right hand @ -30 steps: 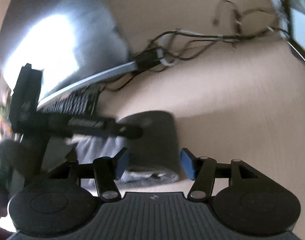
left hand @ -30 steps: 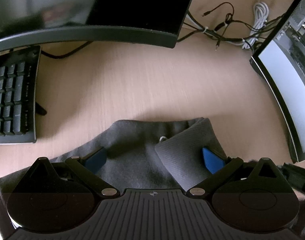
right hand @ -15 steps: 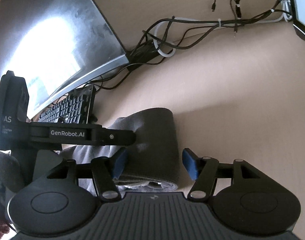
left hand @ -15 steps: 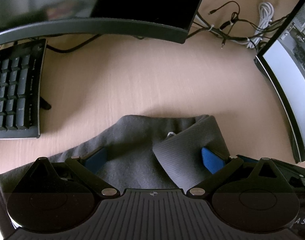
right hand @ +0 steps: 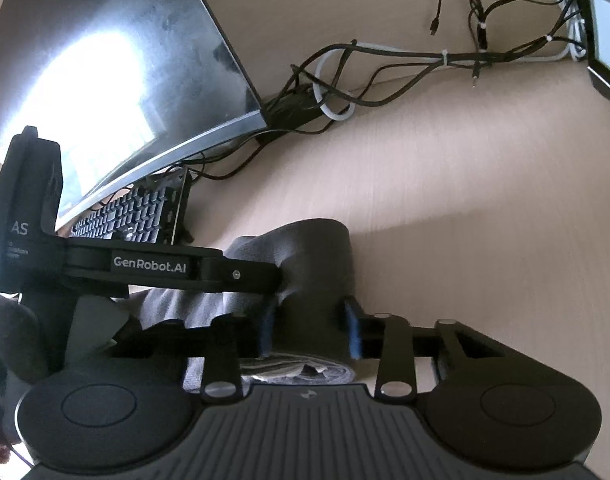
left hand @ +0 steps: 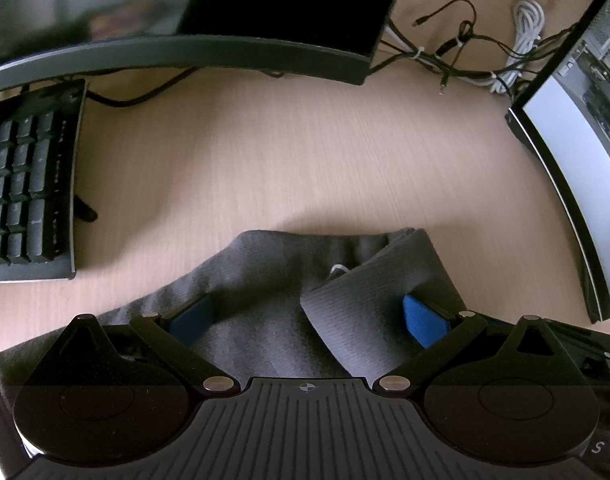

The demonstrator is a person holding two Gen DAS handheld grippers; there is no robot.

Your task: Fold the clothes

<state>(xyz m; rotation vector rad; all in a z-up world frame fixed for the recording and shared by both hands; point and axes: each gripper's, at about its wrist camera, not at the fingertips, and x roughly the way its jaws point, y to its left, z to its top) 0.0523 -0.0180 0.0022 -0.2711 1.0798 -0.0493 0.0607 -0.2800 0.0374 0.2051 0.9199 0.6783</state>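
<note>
Only the right view shows the right gripper (right hand: 311, 330) pinching the garment (right hand: 317, 264). The left gripper (left hand: 307, 316) is spread over it, with bare desk (left hand: 305, 168) ahead to the monitor (left hand: 185, 52).

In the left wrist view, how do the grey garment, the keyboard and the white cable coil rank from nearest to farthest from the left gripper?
1. Grey garment: between the fingers of the left gripper, right in front.
2. Keyboard: on the left side of the desk, farther up.
3. White cable coil: far back on the right, near the lit monitor.
</note>
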